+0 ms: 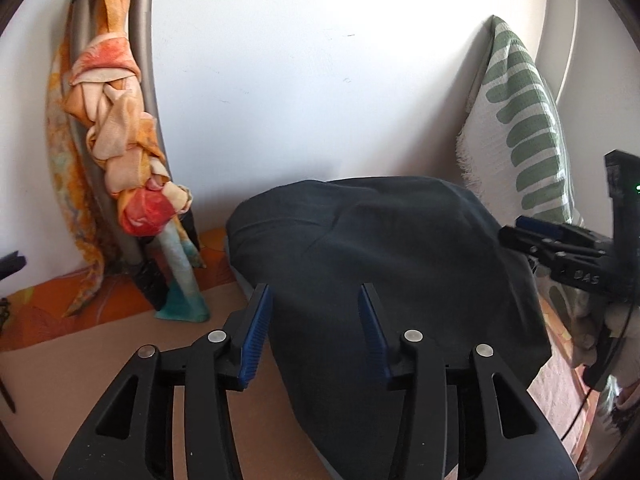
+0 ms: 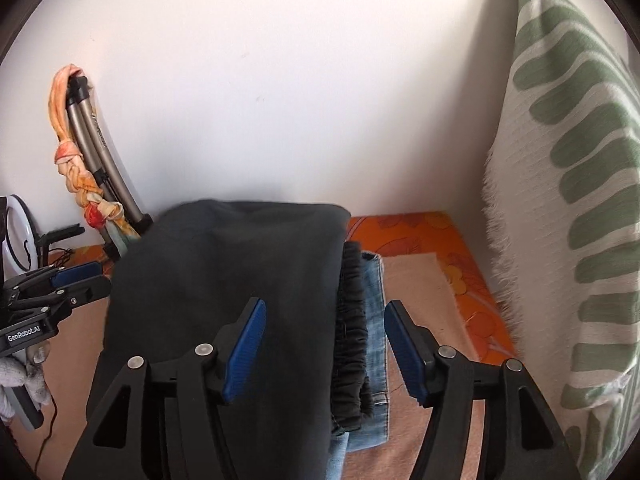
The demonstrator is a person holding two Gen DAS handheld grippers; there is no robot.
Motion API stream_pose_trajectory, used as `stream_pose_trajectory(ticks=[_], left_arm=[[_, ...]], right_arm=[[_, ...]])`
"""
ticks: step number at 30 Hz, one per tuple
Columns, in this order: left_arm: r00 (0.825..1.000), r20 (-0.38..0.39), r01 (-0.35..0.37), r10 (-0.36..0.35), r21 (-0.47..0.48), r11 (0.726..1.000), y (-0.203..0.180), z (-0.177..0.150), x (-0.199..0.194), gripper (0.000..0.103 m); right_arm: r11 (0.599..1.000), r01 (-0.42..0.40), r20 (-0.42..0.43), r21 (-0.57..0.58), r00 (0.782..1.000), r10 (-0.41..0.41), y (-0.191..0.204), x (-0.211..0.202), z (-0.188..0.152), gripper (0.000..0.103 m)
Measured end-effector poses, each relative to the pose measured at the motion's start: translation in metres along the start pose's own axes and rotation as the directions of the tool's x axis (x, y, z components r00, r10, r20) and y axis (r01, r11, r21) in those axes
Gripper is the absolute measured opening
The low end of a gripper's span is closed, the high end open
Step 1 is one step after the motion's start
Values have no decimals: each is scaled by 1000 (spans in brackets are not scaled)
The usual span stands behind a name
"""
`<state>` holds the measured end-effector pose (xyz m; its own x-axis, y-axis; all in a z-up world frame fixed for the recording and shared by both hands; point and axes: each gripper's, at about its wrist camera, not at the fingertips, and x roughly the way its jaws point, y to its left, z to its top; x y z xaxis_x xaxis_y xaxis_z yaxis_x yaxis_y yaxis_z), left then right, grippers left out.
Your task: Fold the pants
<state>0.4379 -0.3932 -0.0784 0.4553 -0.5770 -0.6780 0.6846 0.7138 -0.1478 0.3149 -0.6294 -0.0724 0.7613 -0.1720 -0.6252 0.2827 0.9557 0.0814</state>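
Observation:
Dark folded pants (image 1: 380, 264) lie on a stack on the tan cloth (image 1: 80, 368). In the right wrist view the dark pants (image 2: 240, 280) top a pile with a gathered black waistband (image 2: 352, 340) and blue jeans (image 2: 374, 332) under them. My left gripper (image 1: 316, 336) is open, its blue pads either side of the pants' near left part. My right gripper (image 2: 324, 348) is open over the pile's right edge. Each gripper shows in the other's view: the right one (image 1: 560, 244) and the left one (image 2: 60, 284).
A green-and-white pillow (image 2: 580, 200) leans on the wall at the right. A tripod wrapped in an orange scarf (image 1: 120, 140) leans at the left. An orange patterned sheet (image 2: 460, 248) lies under the tan cloth. A ring light (image 2: 16, 232) stands at far left.

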Motion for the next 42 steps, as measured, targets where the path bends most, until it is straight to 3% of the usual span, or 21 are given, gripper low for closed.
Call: stream_pose_trajectory(ticks=[7,10,17,31,42], left_arm=[[1000,3,18,-18,-5,1000,-1,-11,-20,44],[1000,11,27,-27,-5,1000,-2,-17,-36,53],[997,52,51,-53,33,998,-22,-29,-86,63],[982,154,86,-106,134,987,-80,-71,-204,80],[970,207,100,-129,145,984,-100,-112,-264,82]], right_arm=[[1000,-19,14,-12,1000,20,10,-26,-11,64],[1000,-31,16,1,999,31,12,-35,-18,66],[1000,-23,36,-3,999,24,25,-72,-36,75],[999,-30,150,-18,988,33,57,-184,-75,95],[998,8,205,-60,979,5,92,-250,-121,103]])
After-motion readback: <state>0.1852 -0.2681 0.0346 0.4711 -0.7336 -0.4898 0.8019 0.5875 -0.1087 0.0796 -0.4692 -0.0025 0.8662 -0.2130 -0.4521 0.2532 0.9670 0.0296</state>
